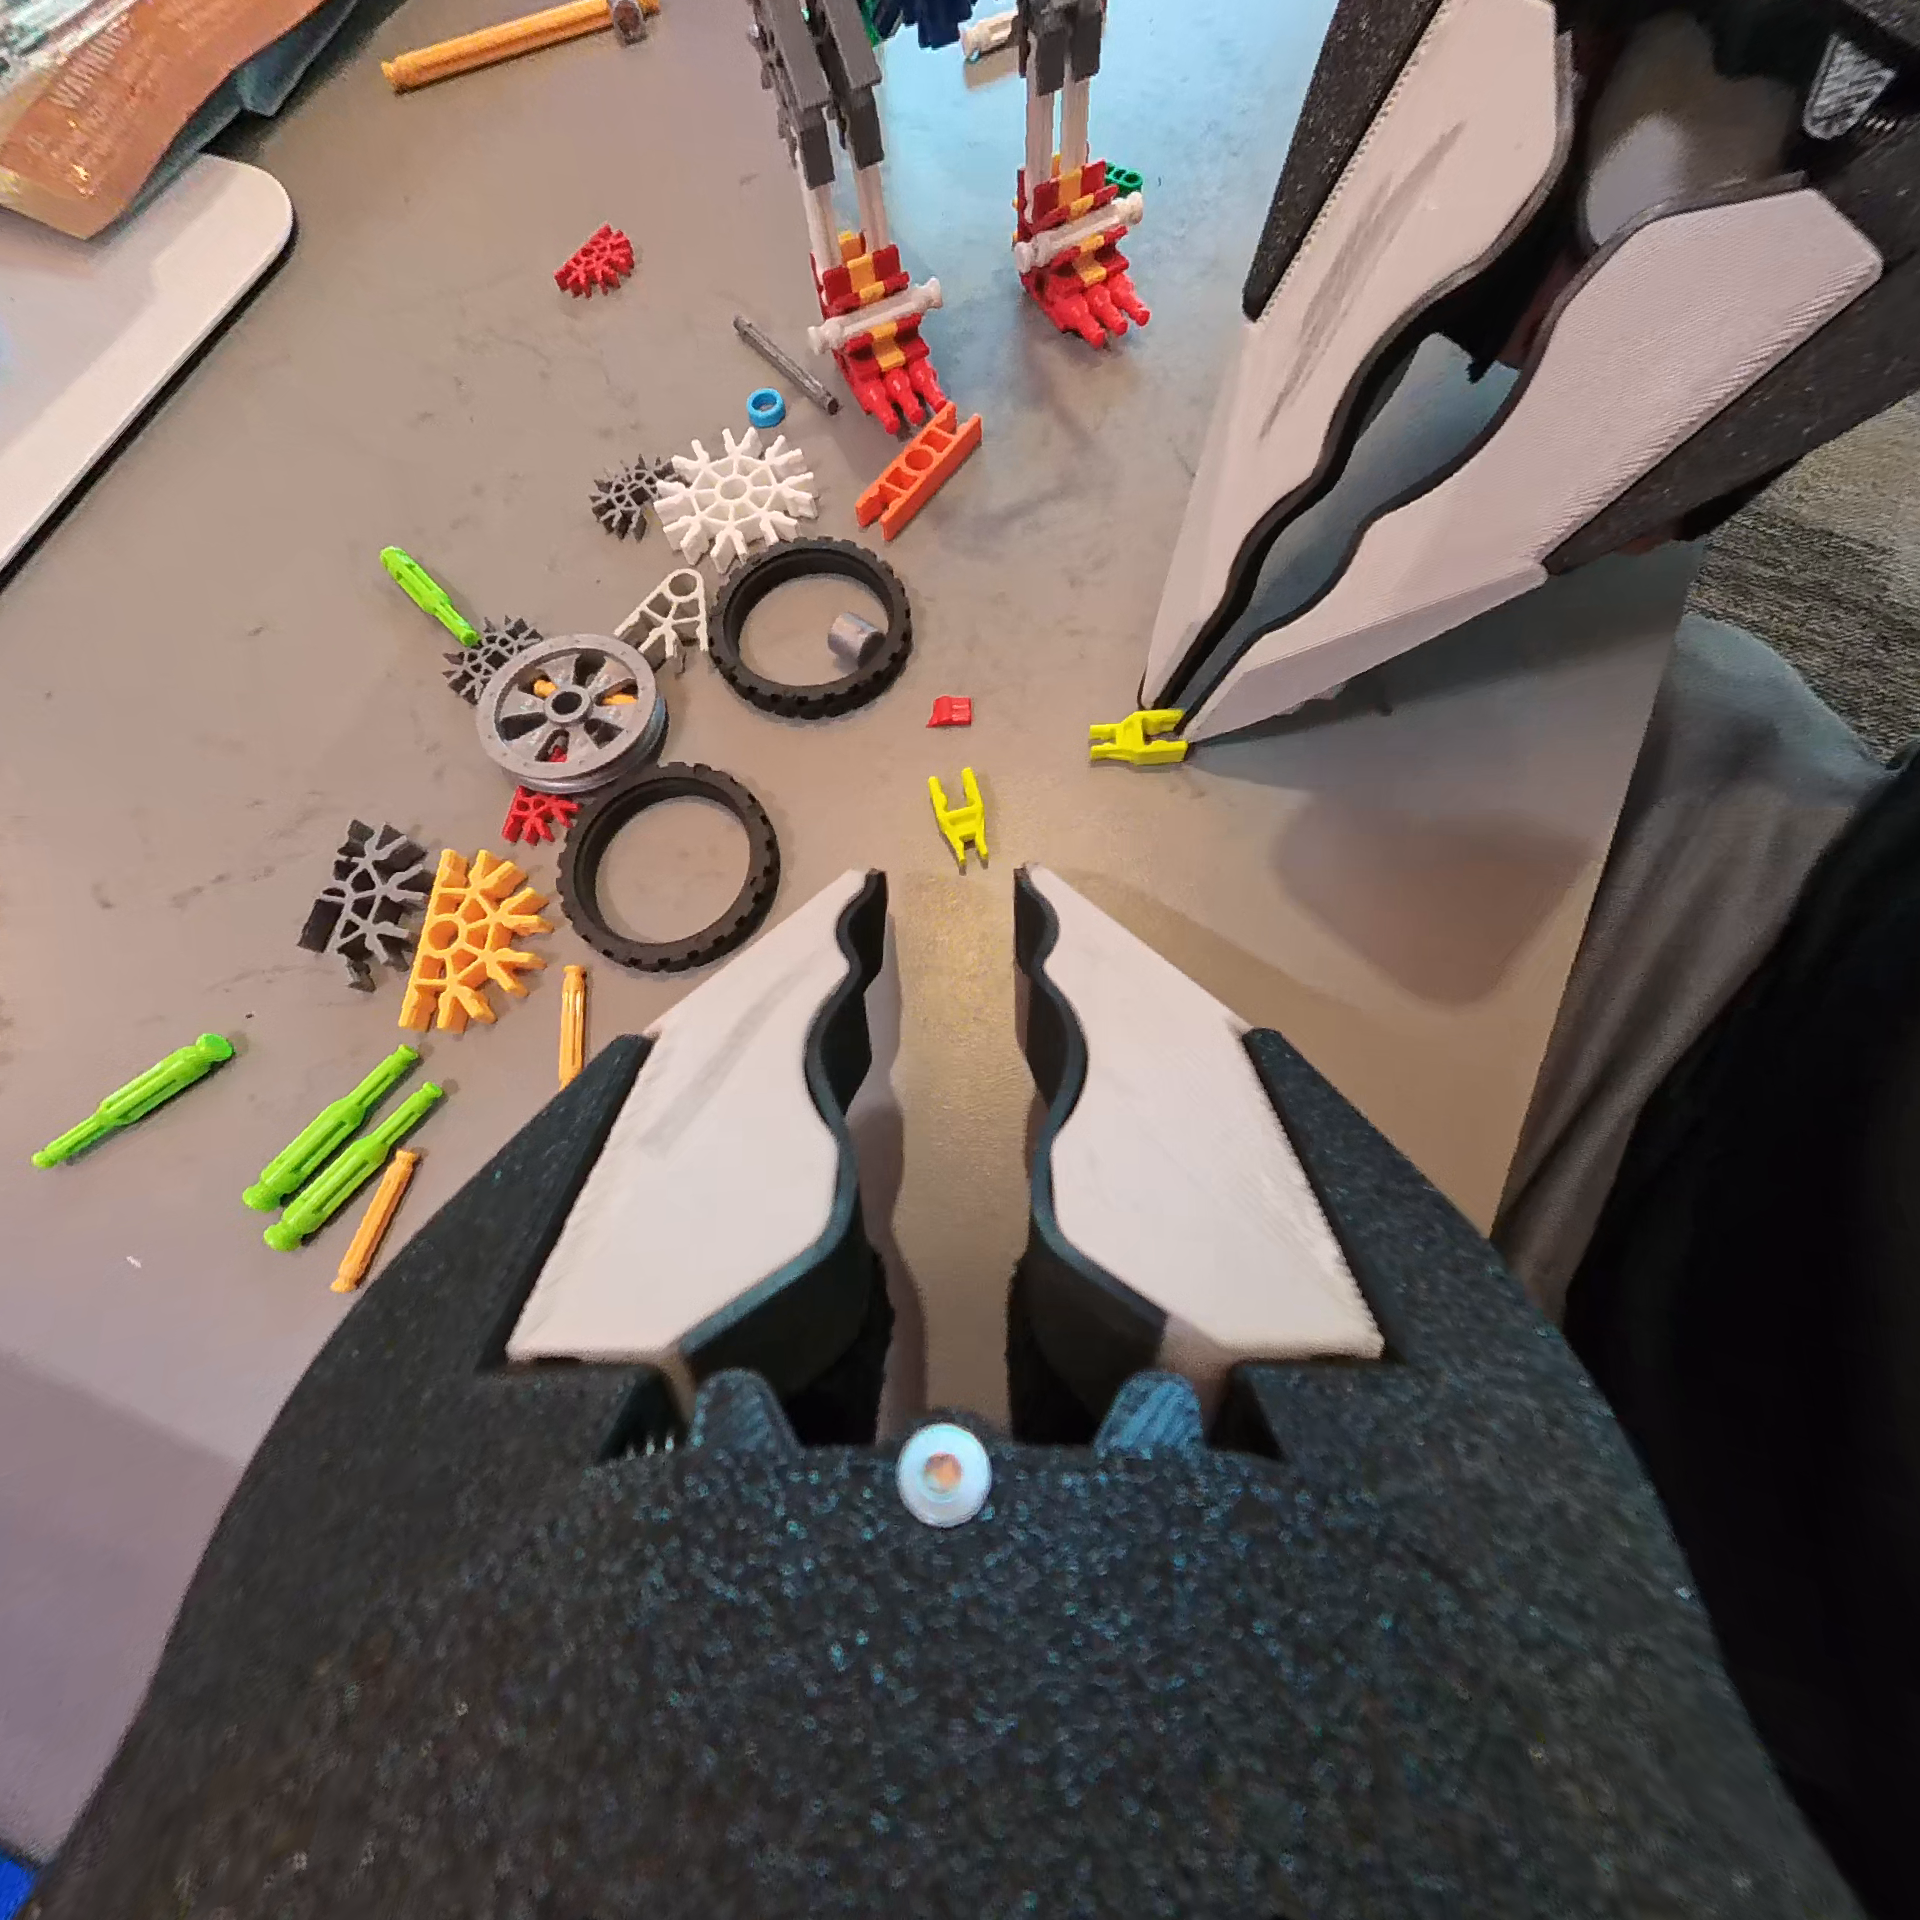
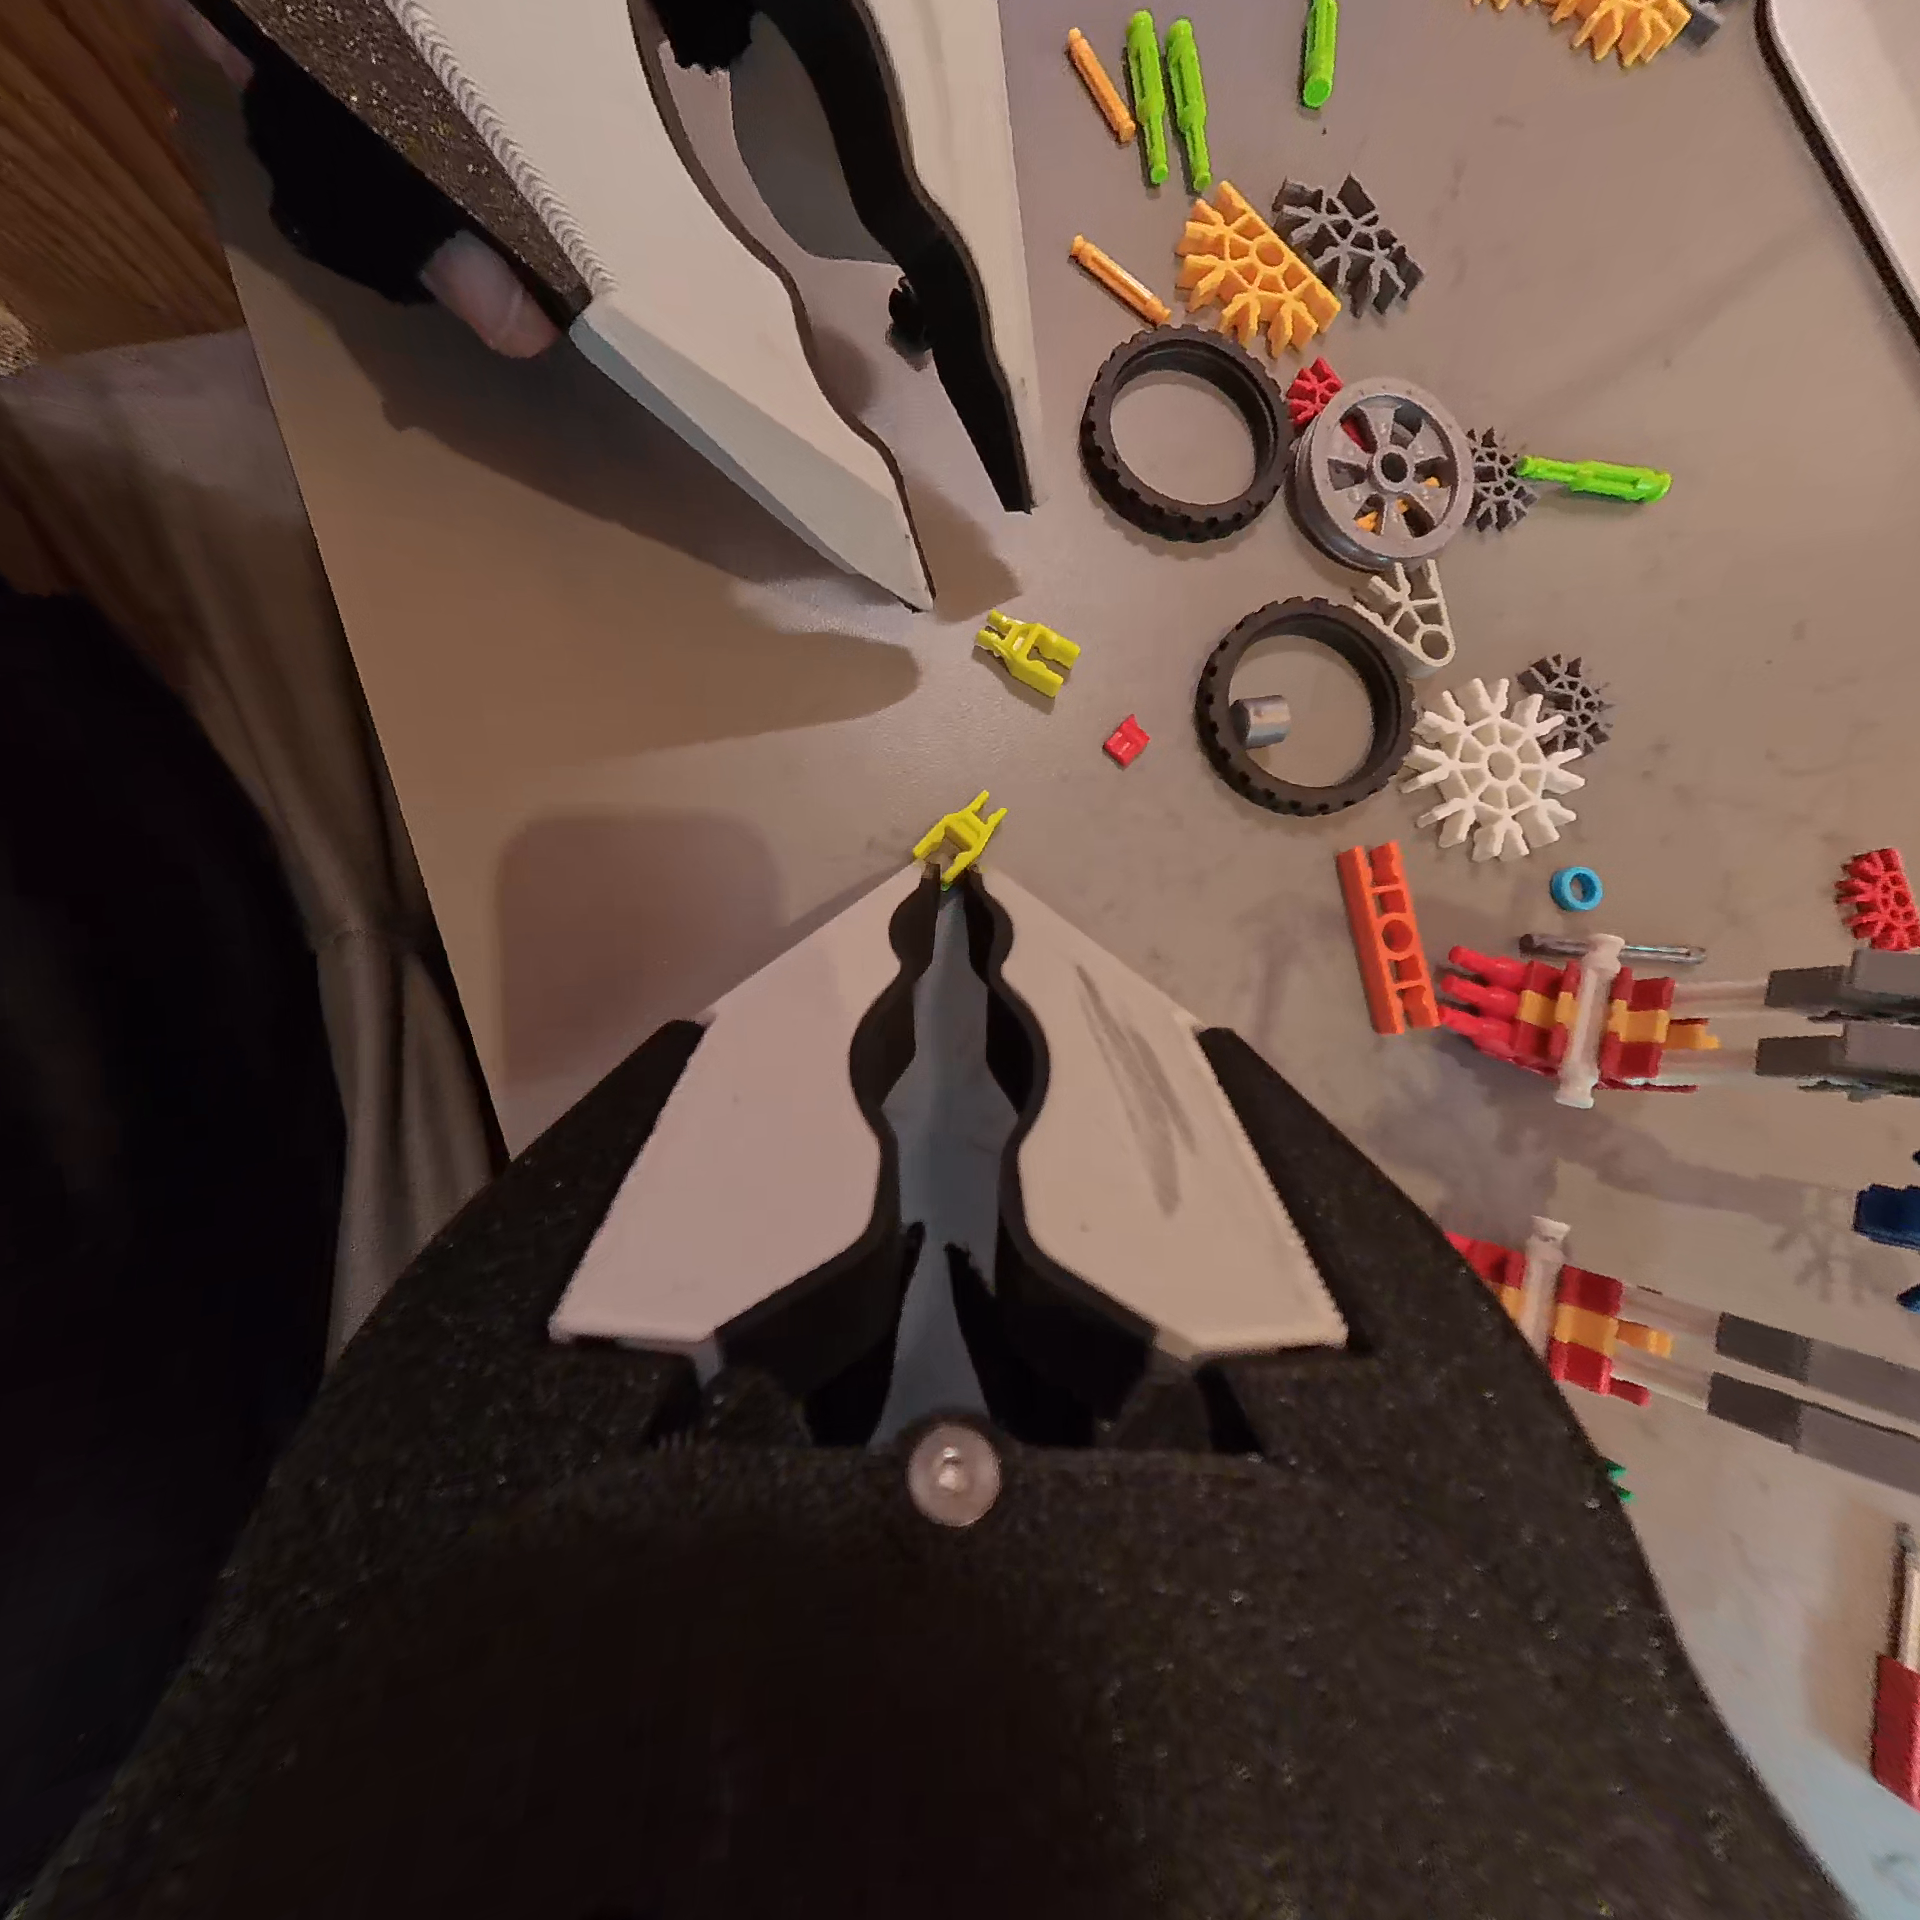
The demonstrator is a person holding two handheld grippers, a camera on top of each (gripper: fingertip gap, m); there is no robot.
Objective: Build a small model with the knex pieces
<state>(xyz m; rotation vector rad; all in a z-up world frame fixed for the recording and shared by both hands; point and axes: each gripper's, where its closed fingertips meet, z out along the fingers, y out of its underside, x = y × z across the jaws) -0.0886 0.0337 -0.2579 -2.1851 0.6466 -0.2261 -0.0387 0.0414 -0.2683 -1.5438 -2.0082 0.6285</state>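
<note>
— Grippers first: how do the two stand?

— The right hand-held gripper [image 2: 951, 873] has its fingers pinched together on a small yellow clip [image 2: 961, 831], tips down at the bench [image 2: 644, 727] near the edge on the person's side. The left hand-held gripper [image 1: 948, 883] has its fingers apart with nothing between them, and a second yellow clip [image 1: 961, 816] lies loose on the bench just beyond its tips.

— Are the two clips touching?

— No, they lie near each other but apart. From the left wrist view the held clip [image 1: 1138, 736] sits at the very tips of the right hand-held gripper [image 1: 1169, 717]; a tiny red piece [image 1: 951, 712] lies near both.

— What lies further in from that edge?

— Two black tyres: one [image 1: 812, 627] has a short grey cylinder [image 1: 857, 636] inside its ring, the other [image 1: 670, 865] is an open ring. A grey spoked wheel [image 1: 569, 712] lies between them, touching or nearly touching the second tyre. A white snowflake connector [image 1: 736, 494] lies just beyond the first tyre, an orange fan connector [image 1: 468, 940] beside a dark grey one [image 1: 366, 899], and green rods [image 1: 343, 1153] lie toward the left edge.

— Anything built?

— Two legs of a model stand further in, each on a red and yellow foot [image 1: 878, 332]. An orange strip [image 1: 920, 473] touches the nearer foot, with a blue ring [image 1: 766, 407] just beside it.
</note>
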